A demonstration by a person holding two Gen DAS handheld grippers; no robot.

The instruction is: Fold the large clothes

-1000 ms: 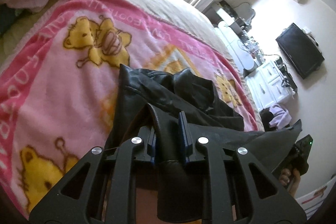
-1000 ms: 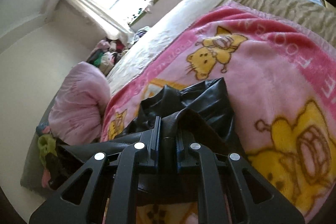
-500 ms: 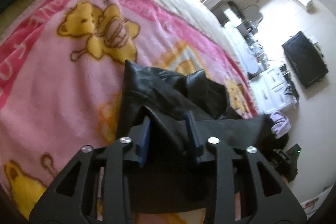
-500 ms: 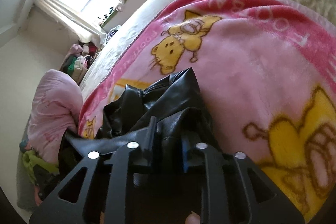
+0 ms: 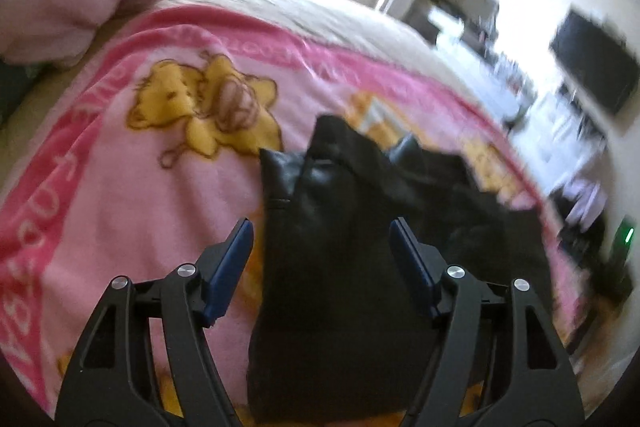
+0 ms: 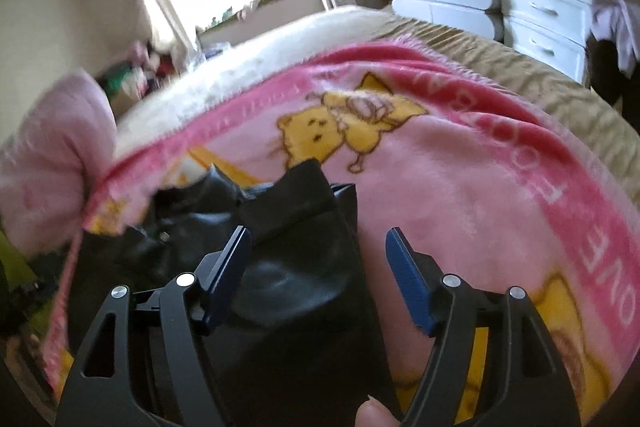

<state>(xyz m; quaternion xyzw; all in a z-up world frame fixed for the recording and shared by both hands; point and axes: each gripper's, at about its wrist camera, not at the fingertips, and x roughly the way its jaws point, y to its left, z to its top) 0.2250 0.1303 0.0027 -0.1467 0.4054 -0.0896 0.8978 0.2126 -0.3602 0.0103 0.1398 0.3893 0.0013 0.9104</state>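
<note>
Both your left gripper and right gripper stand spread, empty, above the black jacket; its slick, unpinned fold may spring open.

Right gripper fingers spread wide, nothing clamped. Black leather garment bunched on pink bear-print blanket, mostly under left finger. Right finger over bare blanket. White dresser behind the bed.
</note>
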